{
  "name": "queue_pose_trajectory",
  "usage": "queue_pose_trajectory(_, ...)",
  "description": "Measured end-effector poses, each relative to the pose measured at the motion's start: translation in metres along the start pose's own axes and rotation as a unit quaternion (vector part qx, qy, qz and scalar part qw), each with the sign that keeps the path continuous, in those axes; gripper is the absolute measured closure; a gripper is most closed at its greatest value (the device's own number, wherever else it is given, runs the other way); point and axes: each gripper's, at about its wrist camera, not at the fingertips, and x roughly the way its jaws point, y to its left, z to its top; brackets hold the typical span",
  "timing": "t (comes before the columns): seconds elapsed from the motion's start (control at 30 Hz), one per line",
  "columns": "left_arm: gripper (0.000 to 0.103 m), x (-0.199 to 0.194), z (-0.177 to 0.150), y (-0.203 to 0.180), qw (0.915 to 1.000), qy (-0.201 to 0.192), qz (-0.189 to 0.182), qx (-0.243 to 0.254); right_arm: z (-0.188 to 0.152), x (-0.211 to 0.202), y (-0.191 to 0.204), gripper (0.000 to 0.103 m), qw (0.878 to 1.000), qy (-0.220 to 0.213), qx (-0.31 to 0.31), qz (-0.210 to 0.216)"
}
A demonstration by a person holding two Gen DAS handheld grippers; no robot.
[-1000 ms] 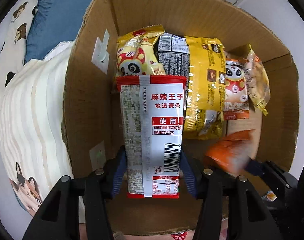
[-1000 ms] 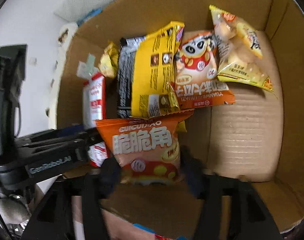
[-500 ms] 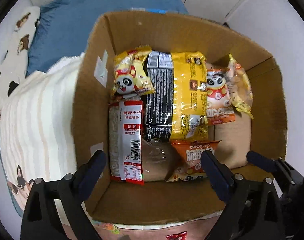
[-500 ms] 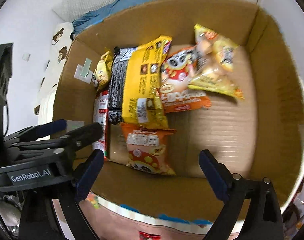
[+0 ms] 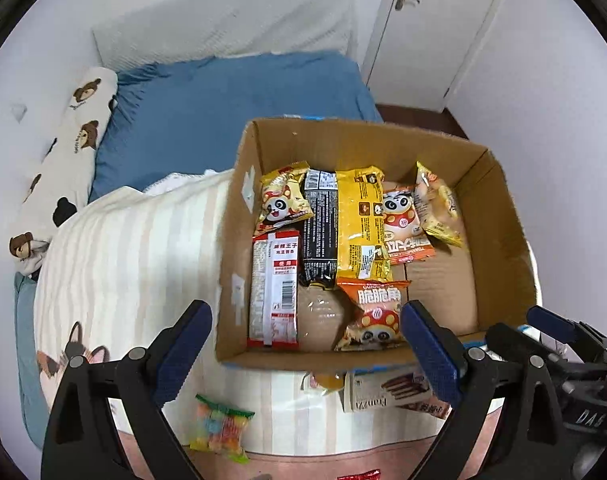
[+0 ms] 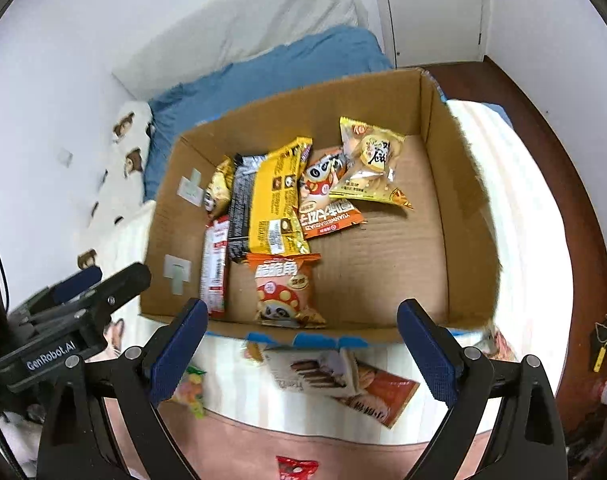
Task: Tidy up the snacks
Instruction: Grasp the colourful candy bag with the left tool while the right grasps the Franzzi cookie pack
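Left wrist | cardboard box (image 5: 239,216); glossy crinkled snack packets (image 5: 357,220); flat

The right gripper (image 6: 299,340) hangs with its blue-padded jaws spread wide and nothing between them, above the near wall of the cardboard box (image 6: 455,216). Inside, an orange snack bag (image 6: 285,292) lies flat near the front, just below a yellow packet (image 6: 275,200). The left gripper (image 6: 79,292) shows at the left edge, beside the box.
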Motion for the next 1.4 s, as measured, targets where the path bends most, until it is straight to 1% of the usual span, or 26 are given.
queue_pose_trajectory(0.17,0.006,-0.020,-0.023,0.018,0.9996,-0.018,0.001,-0.024,-0.016,-0.014,-0.002,0.005,0.999,-0.011,0.030,0.023)
queue_pose_trajectory(0.27,0.006,-0.025,-0.045,0.034,0.9989,-0.022,0.016,-0.039,-0.035,-0.010,-0.010,0.005,0.997,-0.008,0.069,0.045)
queue_pose_trajectory(0.37,0.006,-0.020,-0.073,0.055,0.9973,-0.015,0.046,-0.055,-0.064,0.009,-0.023,0.005,0.989,0.010,0.125,0.076)
queue_pose_trajectory(0.43,0.006,-0.010,-0.091,0.071,0.9954,-0.001,0.069,-0.067,-0.086,0.032,-0.031,0.005,0.980,0.027,0.170,0.098)
queue_pose_trajectory(0.47,0.006,-0.004,-0.099,0.077,0.9944,0.008,0.078,-0.070,-0.098,0.046,-0.035,0.005,0.974,0.038,0.197,0.109)
queue_pose_trajectory(0.5,0.006,0.007,-0.110,0.086,0.9932,0.024,0.084,-0.077,-0.106,0.057,-0.036,0.005,0.969,0.045,0.215,0.117)
queue_pose_trajectory(0.57,0.006,0.023,-0.126,0.097,0.9909,0.048,0.091,-0.086,-0.117,0.079,-0.037,0.005,0.962,0.055,0.239,0.119)
queue_pose_trajectory(0.63,0.006,0.037,-0.136,0.105,0.9892,0.064,0.097,-0.088,-0.124,0.099,-0.037,0.005,0.957,0.053,0.260,0.120)
queue_pose_trajectory(0.73,0.006,0.054,-0.149,0.113,0.9871,0.081,0.105,-0.090,-0.129,0.120,-0.036,0.006,0.949,0.034,0.290,0.117)
queue_pose_trajectory(0.83,0.006,0.068,-0.155,0.118,0.9861,0.091,0.108,-0.088,-0.131,0.137,-0.040,0.011,0.934,0.016,0.337,0.116)
queue_pose_trajectory(0.9,0.006,0.074,-0.157,0.119,0.9859,0.095,0.110,-0.083,-0.132,0.145,-0.044,0.017,0.924,0.004,0.365,0.116)
queue_pose_trajectory(1.0,0.006,0.086,-0.160,0.121,0.9860,0.104,0.108,-0.074,-0.137,0.155,-0.052,0.037,0.909,-0.003,0.403,0.110)
queue_pose_trajectory(1.03,0.006,0.088,-0.160,0.120,0.9861,0.106,0.107,-0.070,-0.137,0.157,-0.053,0.038,0.907,-0.003,0.407,0.109)
queue_pose_trajectory(1.07,0.006,0.091,-0.160,0.118,0.9862,0.110,0.105,-0.065,-0.137,0.157,-0.053,0.039,0.909,0.000,0.402,0.109)
queue_pose_trajectory(1.13,0.006,0.096,-0.159,0.114,0.9867,0.120,0.096,-0.054,-0.134,0.152,-0.049,0.040,0.927,0.011,0.363,0.092)
queue_pose_trajectory(1.2,0.006,0.101,-0.159,0.109,0.9874,0.127,0.087,-0.039,-0.135,0.147,-0.044,0.041,0.947,0.032,0.309,0.082)
queue_pose_trajectory(1.23,0.006,0.104,-0.158,0.105,0.9876,0.132,0.081,-0.029,-0.134,0.148,-0.039,0.043,0.958,0.058,0.270,0.076)
queue_pose_trajectory(1.27,0.006,0.108,-0.157,0.100,0.9871,0.139,0.077,-0.016,-0.133,0.148,-0.037,0.044,0.964,0.072,0.247,0.071)
queue_pose_trajectory(1.33,0.006,0.114,-0.156,0.091,0.9868,0.146,0.069,0.004,-0.134,0.147,-0.026,0.045,0.980,0.110,0.163,0.043)
queue_pose_trajectory(1.37,0.006,0.118,-0.156,0.086,0.9861,0.151,0.066,0.017,-0.135,0.147,-0.021,0.045,0.983,0.123,0.130,0.029)
queue_pose_trajectory(1.4,0.006,0.124,-0.155,0.080,0.9847,0.158,0.067,0.028,-0.137,0.147,-0.013,0.045,0.986,0.142,0.083,0.012)
